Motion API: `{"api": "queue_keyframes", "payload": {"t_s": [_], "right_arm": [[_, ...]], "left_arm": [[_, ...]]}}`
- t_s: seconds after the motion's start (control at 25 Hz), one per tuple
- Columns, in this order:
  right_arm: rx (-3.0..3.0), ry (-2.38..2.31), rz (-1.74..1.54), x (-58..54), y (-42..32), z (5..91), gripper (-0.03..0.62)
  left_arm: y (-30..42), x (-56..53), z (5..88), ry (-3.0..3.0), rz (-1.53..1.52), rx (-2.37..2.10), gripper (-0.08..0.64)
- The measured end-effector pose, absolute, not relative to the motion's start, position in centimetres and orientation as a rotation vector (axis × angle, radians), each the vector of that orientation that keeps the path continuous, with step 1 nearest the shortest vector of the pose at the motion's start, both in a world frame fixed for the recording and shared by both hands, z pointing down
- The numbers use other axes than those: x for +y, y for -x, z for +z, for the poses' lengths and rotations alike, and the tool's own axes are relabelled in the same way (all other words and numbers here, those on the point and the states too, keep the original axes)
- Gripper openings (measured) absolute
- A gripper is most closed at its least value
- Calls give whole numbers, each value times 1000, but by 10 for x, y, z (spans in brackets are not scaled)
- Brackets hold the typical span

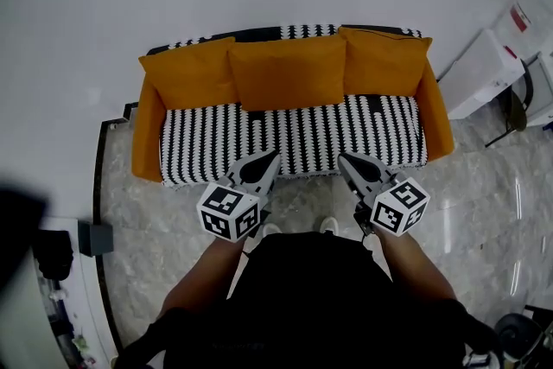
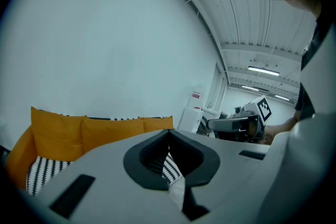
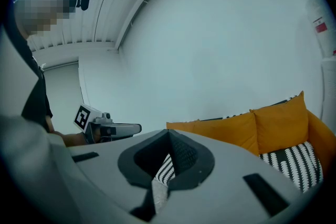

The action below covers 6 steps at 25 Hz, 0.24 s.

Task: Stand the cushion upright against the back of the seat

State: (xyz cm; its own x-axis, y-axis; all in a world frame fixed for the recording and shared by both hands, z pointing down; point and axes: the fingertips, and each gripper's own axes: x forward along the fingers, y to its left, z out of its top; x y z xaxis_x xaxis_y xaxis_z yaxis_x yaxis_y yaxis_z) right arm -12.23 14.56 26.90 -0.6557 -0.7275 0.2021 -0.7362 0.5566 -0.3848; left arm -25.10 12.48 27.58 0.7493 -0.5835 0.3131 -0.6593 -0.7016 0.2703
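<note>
L gripper (image 1: 273, 156) & R gripper (image 1: 345, 158) are hovering just off the front edge of the sofa (image 1: 149, 130). Both sets of fingers are closed on nothing; in each gripper view only striped seat fabric is showing past them.

The sofa is carrying three orange cushions: left cushion (image 1: 188, 72), middle cushion (image 1: 289, 69) and right cushion (image 1: 383, 60). All are standing upright against the backrest and none is lying flat on the seat, so the job is looking done, or I can't tell which one is meant.

If a fix is needed, prob. the middle one, which is sitting slightly in front of its neighbours. Open the fingers first, pinch the top corners w/ both grippers, then push the bottom edge into the seat/back crease so it isn't slumping fwd.

Containers: no box, bin or tray w/ contents is showing. The white units (image 1: 484, 73) to the right are giving nothing away.
</note>
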Motion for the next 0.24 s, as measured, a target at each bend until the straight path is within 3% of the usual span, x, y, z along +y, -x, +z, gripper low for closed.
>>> {"api": "queue_keyframes", "payload": {"t_s": [0.24], "right_arm": [[-2761,-1296,700,147,123,268,35]], "left_arm": [[253,125,274,-2587,283,-967,15]]}}
